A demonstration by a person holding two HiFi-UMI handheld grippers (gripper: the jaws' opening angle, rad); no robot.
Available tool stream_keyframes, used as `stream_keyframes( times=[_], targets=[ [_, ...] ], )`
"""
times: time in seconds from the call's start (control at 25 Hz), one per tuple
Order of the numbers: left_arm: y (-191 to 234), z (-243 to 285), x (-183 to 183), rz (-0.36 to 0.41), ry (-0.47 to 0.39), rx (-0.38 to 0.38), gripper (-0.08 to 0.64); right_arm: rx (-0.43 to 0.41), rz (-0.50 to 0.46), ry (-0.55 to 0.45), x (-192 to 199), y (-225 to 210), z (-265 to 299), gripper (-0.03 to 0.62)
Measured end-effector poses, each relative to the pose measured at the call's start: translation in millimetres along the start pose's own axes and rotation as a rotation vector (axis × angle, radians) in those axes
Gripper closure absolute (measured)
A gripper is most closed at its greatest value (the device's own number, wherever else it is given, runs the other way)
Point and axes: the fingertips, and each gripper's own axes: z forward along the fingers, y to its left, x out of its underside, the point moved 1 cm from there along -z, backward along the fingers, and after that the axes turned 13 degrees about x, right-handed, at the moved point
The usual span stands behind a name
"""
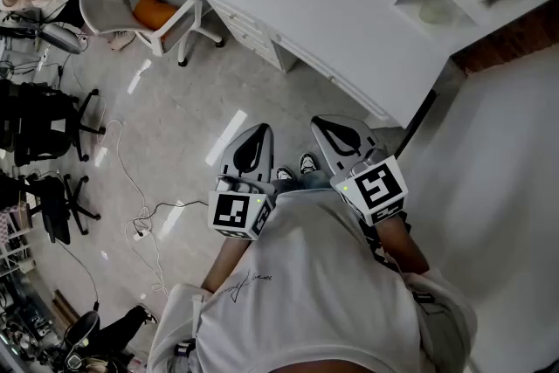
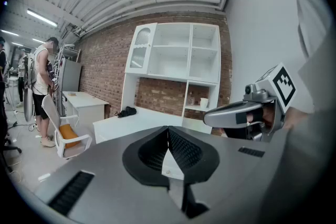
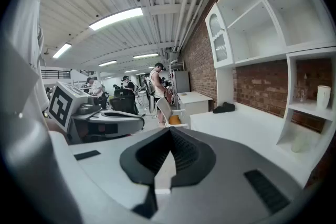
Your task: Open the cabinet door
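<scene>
First, locate the cabinet door [image 2: 140, 49] at the upper left corner of the white shelf unit [image 2: 190, 55], far ahead against the brick wall [image 2: 105, 60]. Identify it by the white frame, the arched top and the glazed panel with shelf lines visible behind. Read it as closed, lying flush with the unit's front. Note the open compartments to its right and the white desk [image 2: 131, 122] below, with a dark object [image 2: 126, 112] lying toward the desk's far edge and a white cup [image 2: 203, 103] standing in a lower right compartment.

Check the left gripper [image 2: 168, 131]: fingers pressed together tip to tip, nothing between them, well apart from the door. Check the right gripper [image 3: 169, 131]: fingers likewise closed and empty, short of the desk's near edge, touching nothing. Find both held side by side just in front of the white shirt [image 1: 306, 293].

Read the marker cubes [image 1: 238, 212] as black-and-white square patterns only. Treat the small script print [image 1: 249, 279] on the shirt as too small to read.
</scene>
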Motion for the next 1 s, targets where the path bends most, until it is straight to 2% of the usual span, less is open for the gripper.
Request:
stream_keyframes(
  times=[0.32, 0.6, 0.76, 0.84, 1.0],
  targets=[
    [3, 16, -20, 0.040, -0.034, 0.049, 0.545, 0.035, -0.003, 0.029, 4, -18, 7, 0.571],
    [23, 20, -27, 0.036, -0.042, 0.046, 0.543, 0.036, 0.085, -0.024, -6, -28, 21, 0.569],
    [49, 21, -32, 0.027, -0.073, 0.064, 0.543, -0.028, 0.122, -0.035, -21, -14, 38, 0.570],
    [65, 21, -41, 0.027, -0.108, 0.083, 0.543, -0.061, 0.104, -0.015, -29, -4, 50, 0.571],
    [94, 24, -63, 0.031, -0.153, 0.157, 0.545, -0.025, 0.047, -0.020, -49, 6, 80, 0.569]
  ],
)
